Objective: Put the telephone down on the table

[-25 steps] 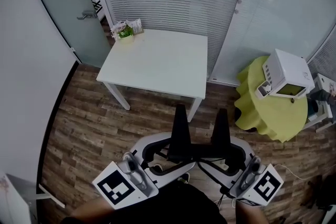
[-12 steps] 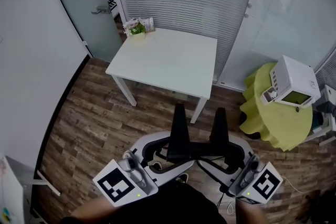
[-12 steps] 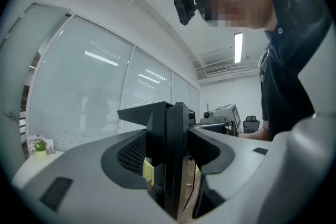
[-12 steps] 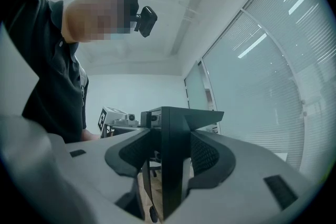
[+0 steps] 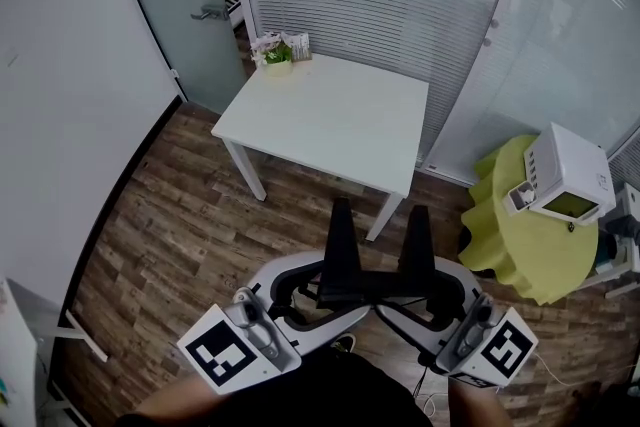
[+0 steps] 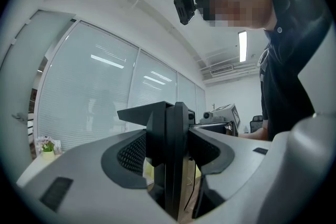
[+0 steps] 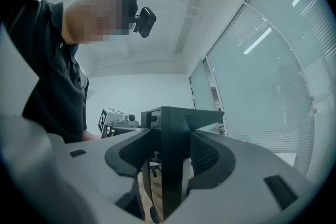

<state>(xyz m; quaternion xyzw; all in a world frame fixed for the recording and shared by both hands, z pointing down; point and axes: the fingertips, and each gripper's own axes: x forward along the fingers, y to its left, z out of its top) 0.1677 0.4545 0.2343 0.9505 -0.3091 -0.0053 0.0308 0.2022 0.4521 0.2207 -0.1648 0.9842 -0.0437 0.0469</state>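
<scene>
A black telephone [image 5: 380,287] with two upright fins hangs over the wooden floor, carried between both grippers low in the head view. My left gripper [image 5: 335,291] is shut on its left end and my right gripper [image 5: 425,295] is shut on its right end. The left gripper view has the telephone's black edge [image 6: 176,155] standing between the grey jaws, whose dark pads lie against it. The right gripper view gives the same picture of the telephone [image 7: 170,160]. The white table [image 5: 330,115] stands ahead, a little way off.
A small potted plant [image 5: 278,53] sits on the table's far left corner. At the right, a round table with a yellow cloth [image 5: 520,245] carries a white device [image 5: 565,177]. A grey door [image 5: 170,5] and a wall close off the left; blinds and glass panels stand behind the table.
The table, door and yellow-clothed table have slid rightward and a little lower in the head view. Both grippers and the telephone keep the same place and hold.
</scene>
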